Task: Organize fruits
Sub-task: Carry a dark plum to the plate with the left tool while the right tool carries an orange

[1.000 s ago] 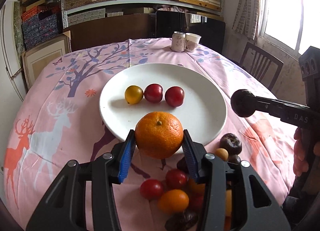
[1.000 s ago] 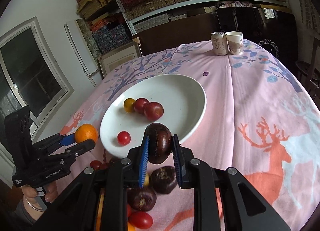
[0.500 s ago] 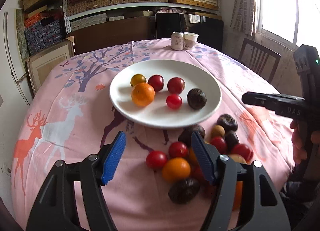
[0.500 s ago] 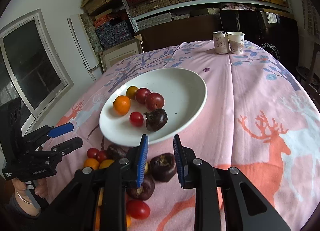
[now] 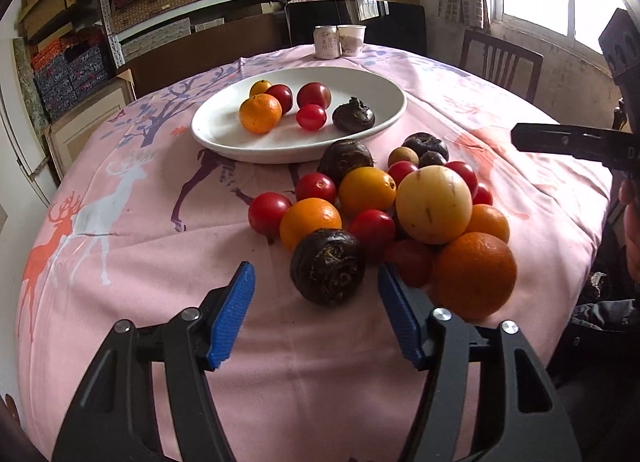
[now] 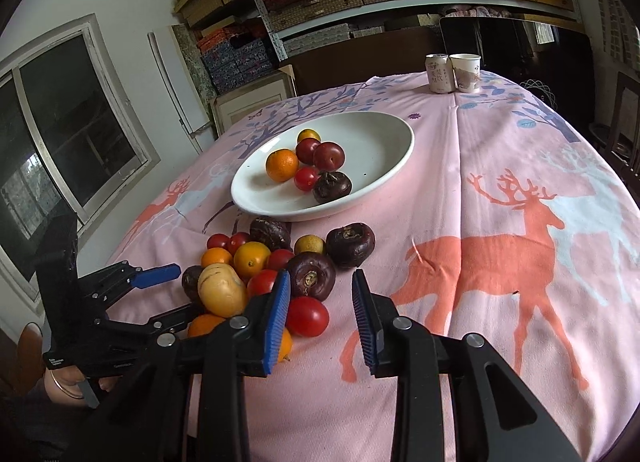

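A white plate holds an orange, several red and yellow small fruits and one dark brown fruit. A pile of loose fruit lies on the cloth in front of it: oranges, red tomatoes, a pale yellow fruit and dark brown fruits. My left gripper is open and empty, its fingers either side of the nearest dark brown fruit, not touching. My right gripper is open and empty, just right of the pile, near a dark fruit and a red tomato.
A can and a paper cup stand at the table's far edge. A dark chair is at the far right. Shelves of boxes line the back wall. The pink tablecloth with deer prints drops off at the near edge.
Both grippers released their fruit onto the plate, the orange and a dark fruit, opened, and pulled back and down to the pile of loose fruit.
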Motion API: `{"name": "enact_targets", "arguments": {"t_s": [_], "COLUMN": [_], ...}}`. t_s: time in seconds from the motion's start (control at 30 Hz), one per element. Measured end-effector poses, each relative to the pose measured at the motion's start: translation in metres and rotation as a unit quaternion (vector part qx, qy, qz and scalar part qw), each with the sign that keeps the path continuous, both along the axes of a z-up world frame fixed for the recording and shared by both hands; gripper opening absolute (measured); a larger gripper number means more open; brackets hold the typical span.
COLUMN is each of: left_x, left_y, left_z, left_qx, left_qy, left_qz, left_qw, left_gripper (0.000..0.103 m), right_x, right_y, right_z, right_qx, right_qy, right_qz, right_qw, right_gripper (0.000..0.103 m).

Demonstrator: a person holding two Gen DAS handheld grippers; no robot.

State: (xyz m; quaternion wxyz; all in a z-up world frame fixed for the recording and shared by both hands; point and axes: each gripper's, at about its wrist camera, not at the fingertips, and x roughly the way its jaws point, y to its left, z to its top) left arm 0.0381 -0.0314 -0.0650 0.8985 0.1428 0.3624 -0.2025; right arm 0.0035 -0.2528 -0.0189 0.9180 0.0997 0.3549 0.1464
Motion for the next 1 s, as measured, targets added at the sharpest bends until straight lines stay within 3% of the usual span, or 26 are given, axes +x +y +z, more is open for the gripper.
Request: {"name": "enact_targets", "arguments": {"t_s": [0.03,0.07,0.1,0.33,0.53,0.63,0.8,0.83,1.0], "left_x": [0.004,0.009,0.009,-0.012,-0.02,-0.017,-0.012,-0.012,-0.012], "left_y": [-0.002,-0.002,-0.001,0.013,0.032,0.035,0.036,0.036,0.041], "left_z": [-0.003,-0.007,-0.008,0.012,0.025,0.024,0.02,0.02,0.027], "left_qx": [-0.001,-0.012,-0.02,-0.045,-0.061,-0.061,-0.063,-0.063,-0.073], "left_qy": [0.011,0.03,0.03,0.004,0.0,0.005,0.016,0.016,0.009], "left_qz": [0.0,-0.005,-0.002,0.003,0.021,0.029,0.035,0.035,0.036], "left_qw": [0.9999,0.9995,0.9993,0.999,0.9979,0.9977,0.9972,0.9973,0.9966], "left_gripper": [0.051,0.035,0.035,0.034,0.035,0.035,0.035,0.035,0.035], "right_x": [0.0,-0.001,-0.003,-0.016,-0.039,-0.038,-0.021,-0.021,-0.023], "right_y": [-0.001,-0.001,-0.001,0.022,0.065,0.082,0.106,0.106,0.085], "right_z": [0.0,-0.001,-0.003,-0.018,-0.008,-0.008,-0.026,-0.028,-0.008], "right_qx": [0.0,-0.001,-0.003,-0.012,-0.034,-0.063,-0.123,-0.122,-0.062], "right_qy": [0.001,0.003,0.005,0.019,-0.021,-0.031,-0.007,-0.003,-0.012], "right_qz": [0.0,0.001,0.004,0.075,0.161,0.163,0.158,0.154,0.154], "right_qw": [1.0,1.0,1.0,0.997,0.986,0.984,0.98,0.98,0.986], "right_gripper": [0.032,0.032,0.032,0.032,0.033,0.047,0.046,0.041,0.039]}}
